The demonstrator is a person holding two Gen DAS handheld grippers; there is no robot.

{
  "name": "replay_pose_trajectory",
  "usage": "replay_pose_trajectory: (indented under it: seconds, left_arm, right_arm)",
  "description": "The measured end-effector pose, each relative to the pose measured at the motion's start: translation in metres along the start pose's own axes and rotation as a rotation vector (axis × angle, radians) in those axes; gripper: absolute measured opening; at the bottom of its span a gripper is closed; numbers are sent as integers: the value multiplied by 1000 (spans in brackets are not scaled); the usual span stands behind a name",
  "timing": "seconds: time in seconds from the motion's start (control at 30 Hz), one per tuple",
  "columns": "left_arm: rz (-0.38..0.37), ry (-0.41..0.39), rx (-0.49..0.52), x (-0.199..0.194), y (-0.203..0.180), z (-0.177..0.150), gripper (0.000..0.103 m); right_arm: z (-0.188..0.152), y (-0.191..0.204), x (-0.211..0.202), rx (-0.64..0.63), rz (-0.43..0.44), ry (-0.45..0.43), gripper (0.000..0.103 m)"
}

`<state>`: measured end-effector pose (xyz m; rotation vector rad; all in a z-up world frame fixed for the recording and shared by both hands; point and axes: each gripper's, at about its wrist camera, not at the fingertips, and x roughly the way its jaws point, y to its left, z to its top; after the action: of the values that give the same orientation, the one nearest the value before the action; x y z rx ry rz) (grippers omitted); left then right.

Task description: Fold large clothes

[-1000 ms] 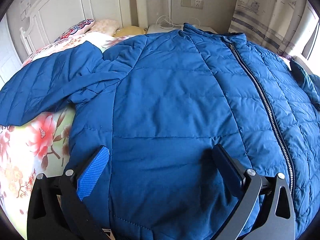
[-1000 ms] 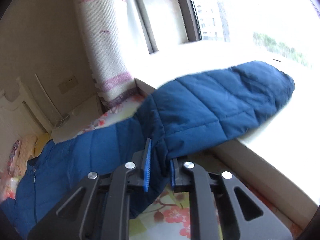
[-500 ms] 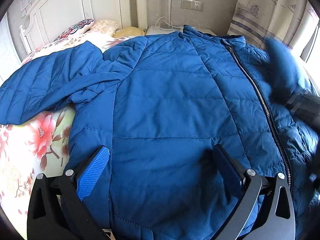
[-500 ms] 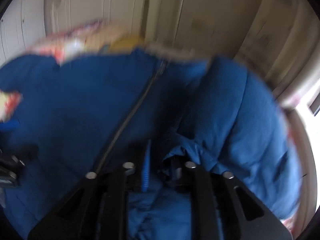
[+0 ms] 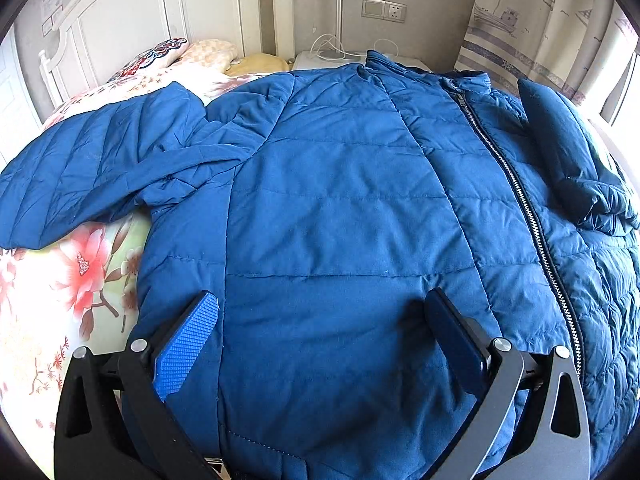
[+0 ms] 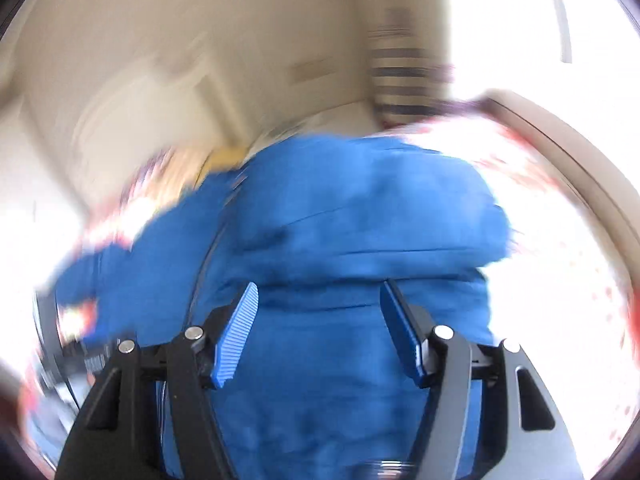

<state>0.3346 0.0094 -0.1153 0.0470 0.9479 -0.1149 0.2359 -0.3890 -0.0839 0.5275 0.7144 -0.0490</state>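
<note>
A large blue quilted jacket (image 5: 340,208) lies front up on the bed, zipper (image 5: 516,184) closed. Its left sleeve (image 5: 92,176) stretches out to the left over the bedsheet. Its right sleeve (image 5: 560,152) lies folded across the jacket's right side. My left gripper (image 5: 320,320) is open and empty, low over the jacket's hem. In the blurred right wrist view my right gripper (image 6: 318,308) is open and empty above the jacket (image 6: 352,220), with the folded sleeve just ahead of its fingertips.
The floral bedsheet (image 5: 60,280) shows at the left. Pillows (image 5: 192,54) lie by the white headboard (image 5: 140,12). A nightstand (image 5: 328,58) with cables stands behind the collar. A curtain (image 5: 532,20) and a window sill are at the right.
My right gripper carried the right sleeve from the window sill over onto the jacket, then opened and let it go. The sleeve now lies on the jacket's right side. My left gripper stayed still.
</note>
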Motion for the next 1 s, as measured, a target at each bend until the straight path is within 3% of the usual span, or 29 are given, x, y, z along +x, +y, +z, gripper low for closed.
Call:
replay_pose_trajectory:
  seconds: [0.13, 0.2, 0.3, 0.37, 0.43, 0.53, 0.7, 0.8, 0.83, 0.93, 1.0]
  left_arm:
    - [0, 0, 0, 0, 0, 0, 99]
    - [-1, -1, -1, 0, 0, 0, 99]
    - [-2, -1, -1, 0, 0, 0, 99]
    - [-2, -1, -1, 0, 0, 0, 99]
    - [-5, -2, -2, 0, 0, 0, 99]
    - [-5, -2, -1, 0, 0, 1, 99]
    - [-16, -4, -7, -1, 3, 0, 99]
    - [-34, -11, -20, -2, 6, 0, 99]
    - [-43, -14, -27, -2, 7, 0, 99]
    - [-58, -19, -38, -3, 10, 0, 99]
    - [-65, -22, -43, -3, 11, -1, 99]
  right_arm:
    - [15, -59, 13, 257, 47, 28, 64]
    - [19, -66, 24, 301, 82, 48, 64]
    - [27, -69, 27, 341, 58, 13, 62]
    - [33, -52, 25, 277, -1, -65, 25]
    - [41, -18, 14, 135, -38, -152, 16]
    - [55, 50, 11, -84, -49, -216, 14]
    - [54, 180, 36, -401, 34, -223, 14]
    - [39, 252, 69, -539, 167, -111, 18]
    - [30, 274, 77, -583, 228, -57, 22]
    - [13, 302, 84, -604, 370, 5, 57]
    - [11, 295, 75, -581, 410, 0, 58]
